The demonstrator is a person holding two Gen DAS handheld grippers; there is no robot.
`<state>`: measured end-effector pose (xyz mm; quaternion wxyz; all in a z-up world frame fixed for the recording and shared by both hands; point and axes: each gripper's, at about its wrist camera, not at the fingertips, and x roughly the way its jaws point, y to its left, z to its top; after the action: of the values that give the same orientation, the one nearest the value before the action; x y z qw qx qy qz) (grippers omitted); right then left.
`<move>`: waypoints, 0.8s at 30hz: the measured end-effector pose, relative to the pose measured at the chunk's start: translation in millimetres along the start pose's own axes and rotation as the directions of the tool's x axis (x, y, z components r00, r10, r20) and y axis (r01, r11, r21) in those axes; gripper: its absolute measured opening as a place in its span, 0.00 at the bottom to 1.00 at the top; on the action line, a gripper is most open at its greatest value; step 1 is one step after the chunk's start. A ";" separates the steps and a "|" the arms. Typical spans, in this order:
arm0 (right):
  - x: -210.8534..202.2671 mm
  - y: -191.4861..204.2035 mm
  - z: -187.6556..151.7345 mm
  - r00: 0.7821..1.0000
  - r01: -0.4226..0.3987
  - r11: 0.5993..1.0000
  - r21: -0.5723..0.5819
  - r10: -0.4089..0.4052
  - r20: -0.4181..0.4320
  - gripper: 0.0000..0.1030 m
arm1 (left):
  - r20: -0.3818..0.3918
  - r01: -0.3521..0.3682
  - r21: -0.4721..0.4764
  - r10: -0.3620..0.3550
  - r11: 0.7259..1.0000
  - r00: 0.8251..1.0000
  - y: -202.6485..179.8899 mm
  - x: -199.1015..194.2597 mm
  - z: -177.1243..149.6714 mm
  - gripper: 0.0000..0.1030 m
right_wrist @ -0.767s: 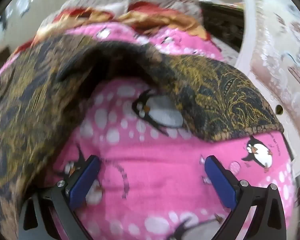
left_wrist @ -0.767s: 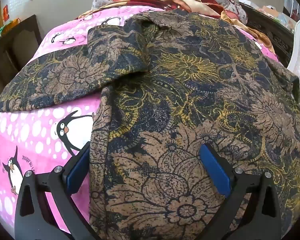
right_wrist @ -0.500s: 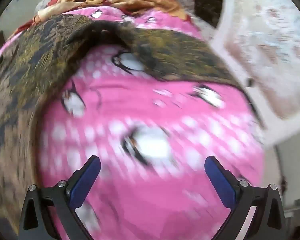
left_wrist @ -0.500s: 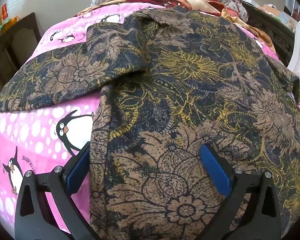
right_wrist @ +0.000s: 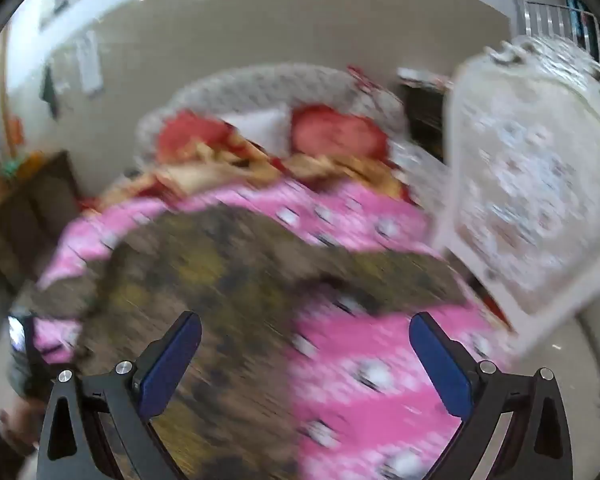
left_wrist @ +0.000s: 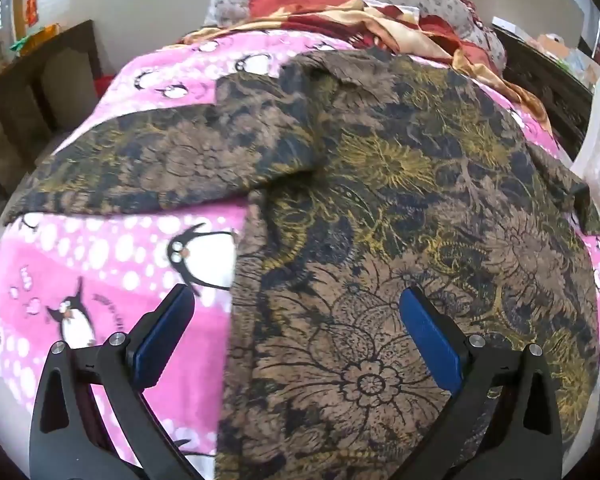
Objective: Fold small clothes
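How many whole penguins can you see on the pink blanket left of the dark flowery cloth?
2 clear ones in the left wrist view: one penguin right beside the floral garment's edge, another penguin near the left gripper's left finger. Partial ones show farther up; the garment may hide more.

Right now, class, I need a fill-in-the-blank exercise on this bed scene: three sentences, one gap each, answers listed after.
1. The floral garment lies on a pink blanket printed with ____.
2. Both the left gripper and the right gripper are ____ and hold nothing.
3. The gripper pads are coloured ____.

Missing words: penguins; open; blue
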<state>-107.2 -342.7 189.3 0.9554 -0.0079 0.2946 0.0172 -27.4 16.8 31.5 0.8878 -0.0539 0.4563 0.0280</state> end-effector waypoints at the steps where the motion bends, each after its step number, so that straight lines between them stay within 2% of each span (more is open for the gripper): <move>1: 10.3 14.9 6.0 1.000 -0.010 1.000 -0.004 0.010 -0.001 1.00 | -0.006 0.006 0.002 -0.006 1.000 1.000 0.1 1.1 0.1 1.00; 3: 43.2 38.8 14.2 0.998 -0.056 0.998 -0.004 0.056 -0.037 1.00 | -0.010 0.026 0.020 -0.025 0.999 1.000 -1.9 8.9 -2.7 1.00; 6: 103.8 79.3 -1.3 0.981 -0.127 0.992 0.024 0.129 -0.145 1.00 | -0.093 0.048 0.026 -0.045 0.999 0.995 -7.6 33.8 -7.9 1.00; 7: 117.3 82.2 -3.7 0.969 -0.154 0.987 0.044 0.159 -0.189 1.00 | -0.056 0.044 0.016 -0.043 0.999 0.998 -7.1 30.9 -10.3 1.00; 8: 138.0 94.5 -16.2 0.957 -0.174 0.984 0.039 0.178 -0.231 1.00 | -0.054 0.038 0.012 -0.037 0.999 0.998 -7.4 30.7 -11.1 1.00; 9: 154.7 99.6 -26.9 0.944 -0.176 0.984 0.032 0.178 -0.277 1.00 | -0.057 0.025 0.008 -0.025 1.000 0.998 -8.0 30.8 -12.0 1.00; 11: 184.5 111.3 -49.0 0.926 -0.129 0.992 -0.010 0.117 -0.358 1.00 | -0.054 -0.003 0.008 0.003 1.000 0.999 -8.9 28.7 -15.7 1.00; 13: 197.1 113.4 -63.8 0.919 -0.102 0.994 -0.042 0.078 -0.388 1.00 | -0.044 -0.011 0.002 0.011 1.000 0.999 -7.8 26.0 -19.7 1.00; 14: 207.7 113.6 -74.8 0.903 -0.097 0.994 -0.045 0.069 -0.425 1.00 | -0.047 -0.010 -0.005 0.010 1.000 0.999 -7.5 25.1 -20.8 1.00; 15: 219.5 115.1 -85.2 0.896 -0.084 0.995 -0.061 0.049 -0.441 1.00 | -0.045 -0.006 -0.010 0.006 1.000 0.999 -6.4 25.1 -20.3 1.00; 16: 217.2 113.3 -85.7 0.908 -0.082 0.994 -0.066 0.047 -0.417 1.00 | -0.048 -0.007 -0.008 0.007 1.000 0.999 -6.3 25.6 -19.6 1.00; 18: 213.7 106.7 -82.3 0.905 -0.083 0.995 -0.051 0.054 -0.422 1.00 | -0.055 -0.008 -0.005 0.007 1.000 0.998 -5.4 25.8 -19.5 1.00; 24: 218.0 108.5 -85.6 0.918 -0.068 0.995 -0.069 0.035 -0.395 1.00 | -0.057 0.021 -0.034 -0.023 0.999 0.998 -8.2 35.0 -8.4 1.00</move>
<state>20.6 -230.4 -4.7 0.8750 -0.0424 0.4793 0.0523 -13.0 7.6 -1.2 0.8736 -0.0743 0.4803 0.0244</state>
